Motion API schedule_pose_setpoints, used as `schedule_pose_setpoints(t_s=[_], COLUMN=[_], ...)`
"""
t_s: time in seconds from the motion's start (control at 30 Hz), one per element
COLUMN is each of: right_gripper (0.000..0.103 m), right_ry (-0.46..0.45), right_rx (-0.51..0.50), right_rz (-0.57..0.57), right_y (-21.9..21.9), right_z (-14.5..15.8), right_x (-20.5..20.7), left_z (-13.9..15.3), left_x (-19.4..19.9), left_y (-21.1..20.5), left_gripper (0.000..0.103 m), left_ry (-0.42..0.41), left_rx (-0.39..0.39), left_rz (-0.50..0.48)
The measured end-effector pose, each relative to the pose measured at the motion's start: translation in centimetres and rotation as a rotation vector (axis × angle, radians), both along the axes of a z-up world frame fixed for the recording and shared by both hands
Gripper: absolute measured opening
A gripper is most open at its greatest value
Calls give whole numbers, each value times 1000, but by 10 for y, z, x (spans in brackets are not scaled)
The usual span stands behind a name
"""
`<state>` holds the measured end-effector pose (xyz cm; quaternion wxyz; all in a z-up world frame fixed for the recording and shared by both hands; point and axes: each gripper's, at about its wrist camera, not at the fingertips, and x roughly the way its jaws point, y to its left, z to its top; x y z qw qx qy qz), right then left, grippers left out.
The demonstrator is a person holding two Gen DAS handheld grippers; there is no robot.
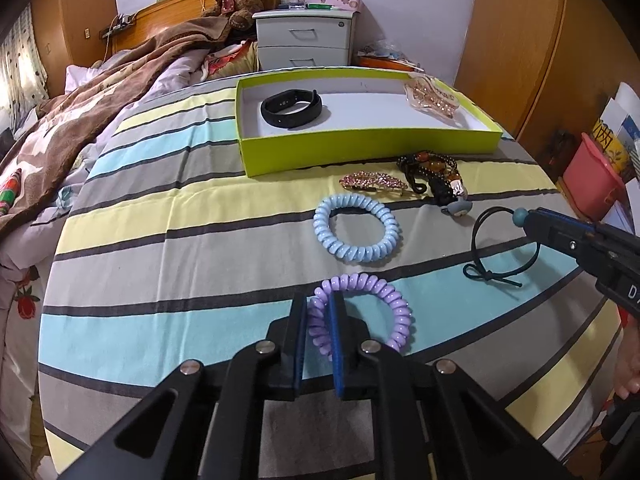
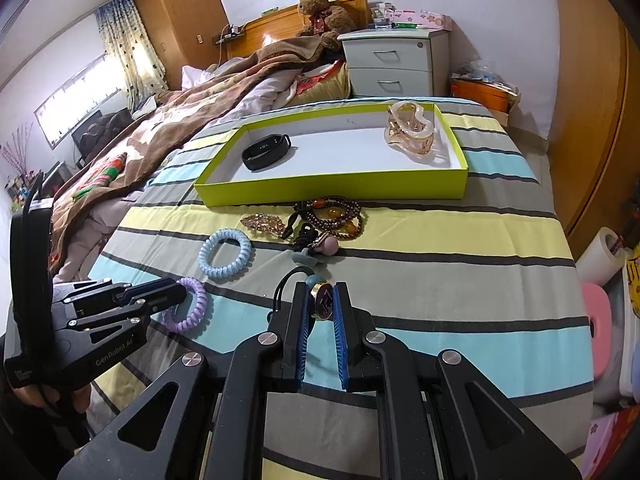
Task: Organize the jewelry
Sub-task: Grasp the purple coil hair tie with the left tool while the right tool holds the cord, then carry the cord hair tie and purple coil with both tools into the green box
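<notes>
**A:** Start with the left wrist view. What have you got?

**B:** Your left gripper [image 1: 318,312] is pinching the near-left arc of the purple coil hair tie [image 1: 362,310]; the coil sits between the blue pads, with the rest of the ring lying on the striped bedspread [image 1: 180,208]. I'd judge the hold fair but shallow, so lift straight up and slowly, or the springy coil may roll out sideways. The green tray [image 1: 360,148] lies well ahead, already holding a black fitness band [image 1: 291,109] on its left and a rose-gold claw clip [image 1: 430,98] at its far right corner. Carry the tie over the near wall and set it down in the bare white middle.

**A:** And the right wrist view?

**B:** Your right gripper [image 2: 322,300] is closed on the round gold-rimmed charm [image 2: 323,300] of a black cord hair tie [image 2: 286,284], whose loop trails off to the left. Keep the loop from snagging the blue coil hair tie [image 2: 224,256] as you raise it. Just beyond sit a pink rhinestone barrette [image 2: 266,224] and a heap of brown beaded bracelets [image 2: 332,216], close against the tray's front wall; clear those on the way in.

**A:** Anything about the surroundings?

**B:** You're working on a soft bed, so things sink and tilt a little. A brown blanket [image 2: 168,132] is rumpled to the left, a teddy bear [image 2: 322,8] leans on the headboard, and a white nightstand [image 2: 394,62] stands behind the tray.
</notes>
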<state>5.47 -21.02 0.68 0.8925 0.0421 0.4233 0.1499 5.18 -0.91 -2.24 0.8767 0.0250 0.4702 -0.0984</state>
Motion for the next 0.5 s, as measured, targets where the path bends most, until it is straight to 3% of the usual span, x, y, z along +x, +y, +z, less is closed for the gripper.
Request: schedule_pose_setpoints(t_s=[0.5], right_gripper=[12], right_ry=[-34], right_rx=[6], right_rz=[-4], right_y=[-3], right_z=[17], right_x=[-4], left_z=[21], left_x=[-1], left_y=[8], left_gripper=[11], left_ry=[-48], left_rx=[-53], left_rz=[16])
